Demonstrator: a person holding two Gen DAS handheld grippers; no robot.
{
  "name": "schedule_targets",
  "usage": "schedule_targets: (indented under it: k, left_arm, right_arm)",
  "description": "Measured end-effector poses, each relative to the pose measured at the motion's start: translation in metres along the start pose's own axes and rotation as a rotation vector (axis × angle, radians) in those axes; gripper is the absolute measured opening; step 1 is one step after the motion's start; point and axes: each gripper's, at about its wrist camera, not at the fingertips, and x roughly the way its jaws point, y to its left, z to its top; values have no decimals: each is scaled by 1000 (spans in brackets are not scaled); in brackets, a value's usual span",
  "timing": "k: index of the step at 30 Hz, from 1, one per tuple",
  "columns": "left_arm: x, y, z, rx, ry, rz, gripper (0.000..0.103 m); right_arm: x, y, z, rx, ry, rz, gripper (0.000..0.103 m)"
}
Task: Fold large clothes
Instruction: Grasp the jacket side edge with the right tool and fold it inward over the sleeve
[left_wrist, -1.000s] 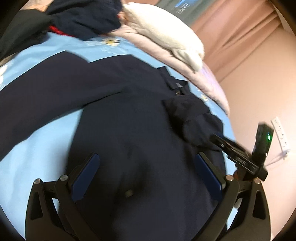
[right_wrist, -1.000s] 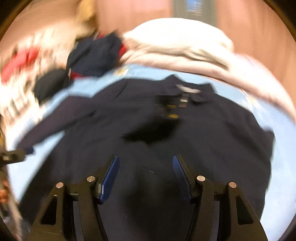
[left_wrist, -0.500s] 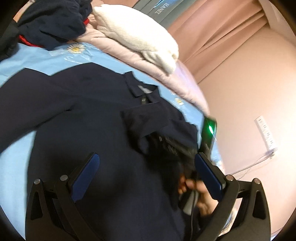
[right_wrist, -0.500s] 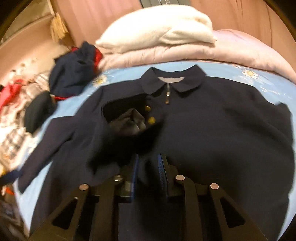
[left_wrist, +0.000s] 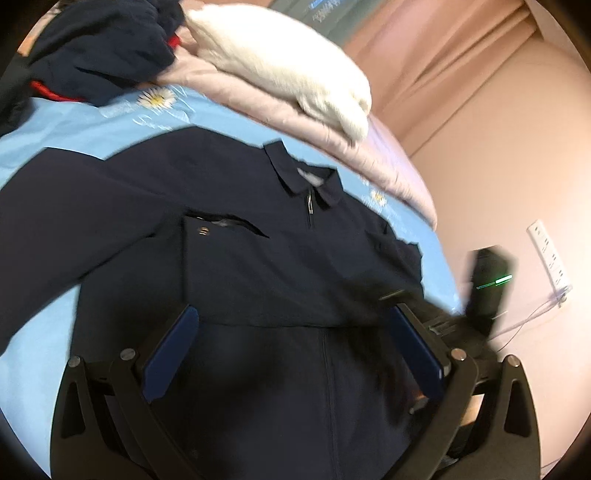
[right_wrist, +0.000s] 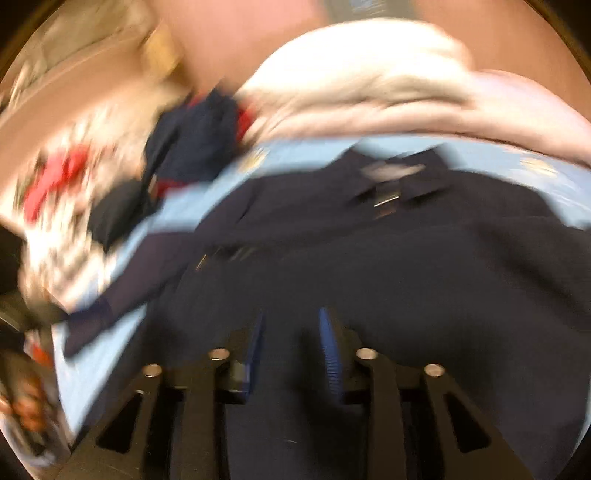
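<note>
A navy zip jacket (left_wrist: 280, 266) with a collar lies face up on a light blue sheet (left_wrist: 40, 306), its right sleeve folded across the chest. My left gripper (left_wrist: 291, 317) is wide open and empty above the jacket's lower front. The right gripper shows blurred at that view's right edge (left_wrist: 458, 314), over the jacket's side. In the blurred right wrist view the jacket (right_wrist: 406, 266) fills the middle. My right gripper (right_wrist: 291, 325) has a small gap between its pads; I cannot tell if cloth sits between them.
A white pillow (left_wrist: 284, 62) lies on a pink quilt (left_wrist: 332, 144) at the bed's head. A pile of dark and red clothes (left_wrist: 99, 48) sits at the far left. A pink wall with a socket strip (left_wrist: 550, 254) is to the right.
The folded sleeve now lies flat across the jacket's chest. The right gripper pulled back toward the jacket's right side and its pads parted a little. The left gripper stayed open.
</note>
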Motion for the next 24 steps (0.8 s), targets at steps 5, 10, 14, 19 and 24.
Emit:
schedule_targets:
  k: [5,10,14,19,24]
  left_arm:
    - [49,-7,18,23,56,-33,103]
    - [77,-4,25,18,88,-9,103]
    - [90,-5,24,57,112,33,102]
    - [112,-11,21,160,134,140,101]
    - [154,-7,21,198,190,240,102]
  right_arm:
    - [-46,-105,29,289,-157,-189,69]
    - [-20,-166,43,460,-91,-182,69]
    - [15,-181,42,536,26,-132,38]
    - [2,-191,46,408,28,-250,2]
    - [11,-225,33,455,25,-284,3]
